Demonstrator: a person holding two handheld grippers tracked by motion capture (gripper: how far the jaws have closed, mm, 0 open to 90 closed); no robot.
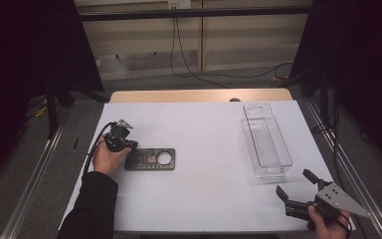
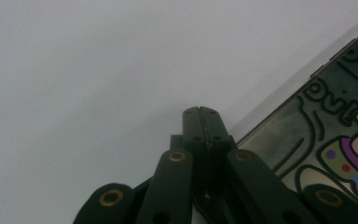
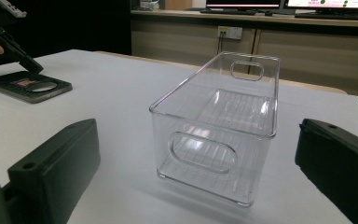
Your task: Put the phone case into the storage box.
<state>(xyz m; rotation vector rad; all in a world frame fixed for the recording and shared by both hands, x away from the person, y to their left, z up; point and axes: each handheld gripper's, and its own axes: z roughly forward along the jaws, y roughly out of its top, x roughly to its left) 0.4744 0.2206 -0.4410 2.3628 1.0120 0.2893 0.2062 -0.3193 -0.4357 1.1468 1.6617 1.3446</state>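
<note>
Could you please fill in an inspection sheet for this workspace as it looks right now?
Surface: white table, wooden strip at far edge.
Job's things: dark phone case flat at left; clear bin empty, at right.
Clutter: nothing seen.
Grippers: left gripper shut, tips at the case's left end; right gripper open, facing the bin.
Cables: black cable trails from left gripper.
Surroundings: floor wires, dark curtains.

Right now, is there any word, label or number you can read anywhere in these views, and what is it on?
No text reads clearly.
Dark phone case: cartoon figure with outlined lettering, cut off at the frame edge, unreadable.
Monitors behind the table: screen content too small.
Wall socket: no legible marking.
Clear plastic bin: no label.
</note>
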